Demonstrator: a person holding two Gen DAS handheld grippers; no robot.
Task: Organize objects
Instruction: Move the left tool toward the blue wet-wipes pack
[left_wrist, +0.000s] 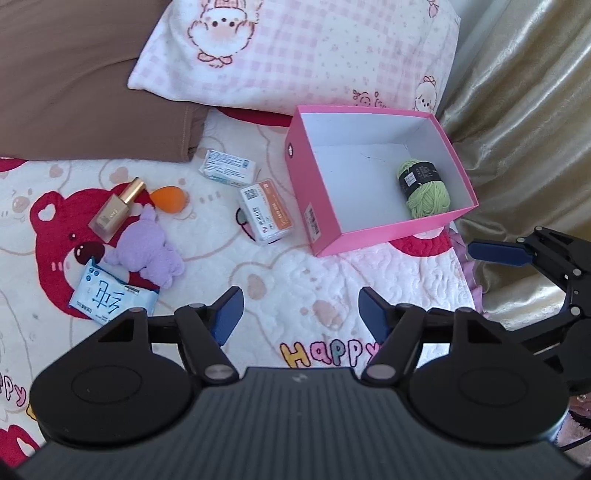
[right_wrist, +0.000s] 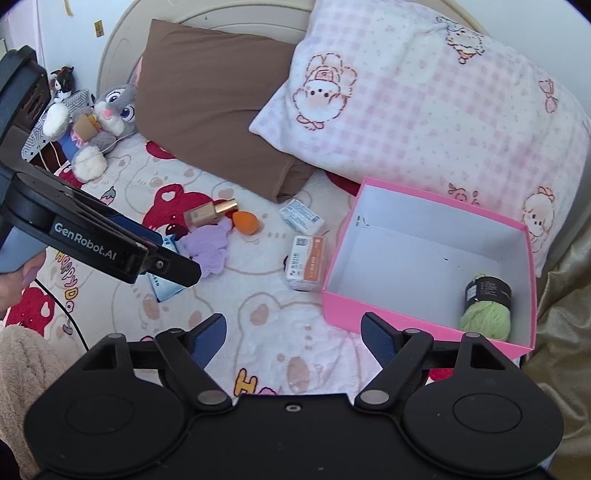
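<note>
Pink box (left_wrist: 317, 206), white inside, open-topped, green yarn ball (left_wrist: 424, 188) in corner

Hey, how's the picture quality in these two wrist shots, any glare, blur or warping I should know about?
Left wrist view: sharp, daylit; sheen on the gold curtain; fisheye bows the pink box.
Right wrist view: also sharp, the checked pillow bright but not washed out; dark corners, edges curve, the left gripper stretched at the frame's side.

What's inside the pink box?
Just one ball of green yarn sits in a corner of the pink box. The rest of its white floor shows bare; nothing there looks covered.
</note>
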